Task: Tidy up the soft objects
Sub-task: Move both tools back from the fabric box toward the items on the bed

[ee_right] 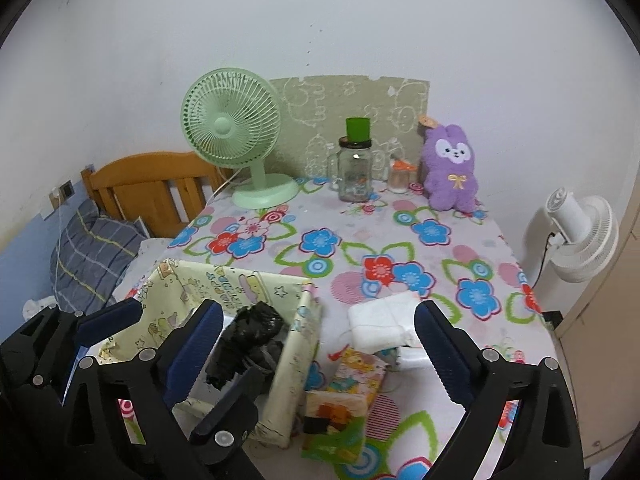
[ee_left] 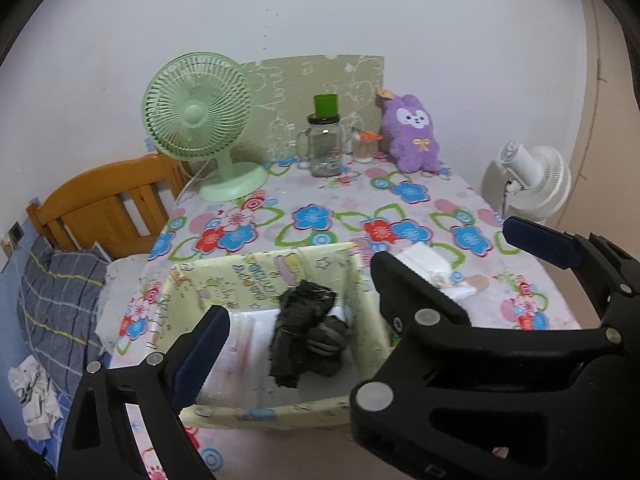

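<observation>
**Black soft things are in the box, white ones are still out**

Black rolled-up cloth (ee_left: 306,332) is seen from the left wrist, lying inside the yellow cartoon box (ee_left: 256,276) on the flowery table cover (ee_left: 320,216). Nothing is held by the left gripper (ee_left: 288,296); its blue fingers are spread wide, and the box sits between them without being touched. The right gripper (ee_left: 540,248) is seen at the side, also wide open. A purple plush bunny (ee_left: 412,136) is propped at the far end of the table, well apart from the box.

From the right wrist, the same black cloth (ee_right: 248,340) is seen in the box (ee_right: 224,284). The right gripper (ee_right: 320,340) is spread wide and nothing is gripped. Between its fingers, outside the box, a white folded soft thing (ee_right: 384,320) and a colourful packet (ee_right: 348,392) are left on the table. The plush bunny (ee_right: 450,168) is still far off.

One part looks done. The white thing, and maybe the bunny, are likely still to be put away.
</observation>
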Tool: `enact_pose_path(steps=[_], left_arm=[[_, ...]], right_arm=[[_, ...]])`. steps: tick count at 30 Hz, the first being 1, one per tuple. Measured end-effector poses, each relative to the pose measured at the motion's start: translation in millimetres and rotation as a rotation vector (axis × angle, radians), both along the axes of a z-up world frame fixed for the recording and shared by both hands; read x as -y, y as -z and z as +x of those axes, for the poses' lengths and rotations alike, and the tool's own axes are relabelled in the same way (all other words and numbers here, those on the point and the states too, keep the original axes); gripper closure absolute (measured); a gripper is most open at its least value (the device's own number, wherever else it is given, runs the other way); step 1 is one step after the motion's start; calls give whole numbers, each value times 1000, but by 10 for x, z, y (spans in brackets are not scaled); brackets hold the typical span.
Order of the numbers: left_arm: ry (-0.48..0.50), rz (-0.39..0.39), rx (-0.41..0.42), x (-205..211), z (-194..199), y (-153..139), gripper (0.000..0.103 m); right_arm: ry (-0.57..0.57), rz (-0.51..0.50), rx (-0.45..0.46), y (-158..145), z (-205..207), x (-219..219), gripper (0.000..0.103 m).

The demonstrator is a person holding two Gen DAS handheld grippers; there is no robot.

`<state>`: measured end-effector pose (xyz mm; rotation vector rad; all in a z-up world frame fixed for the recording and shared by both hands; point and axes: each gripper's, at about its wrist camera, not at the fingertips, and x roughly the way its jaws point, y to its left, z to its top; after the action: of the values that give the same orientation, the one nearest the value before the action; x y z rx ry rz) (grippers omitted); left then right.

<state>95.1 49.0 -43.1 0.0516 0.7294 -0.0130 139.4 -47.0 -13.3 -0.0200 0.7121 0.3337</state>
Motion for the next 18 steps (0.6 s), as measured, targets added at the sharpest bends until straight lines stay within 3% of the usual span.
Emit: enact_pose_path(steps=[11,18], left_arm=[[33,5,78,319,-186,-103,6],[59,-5,74,529,-211,-69,6]], right_arm=[[41,-8,52,-133,-188,315,1],[69,-24,59,-124,-283,515,1]])
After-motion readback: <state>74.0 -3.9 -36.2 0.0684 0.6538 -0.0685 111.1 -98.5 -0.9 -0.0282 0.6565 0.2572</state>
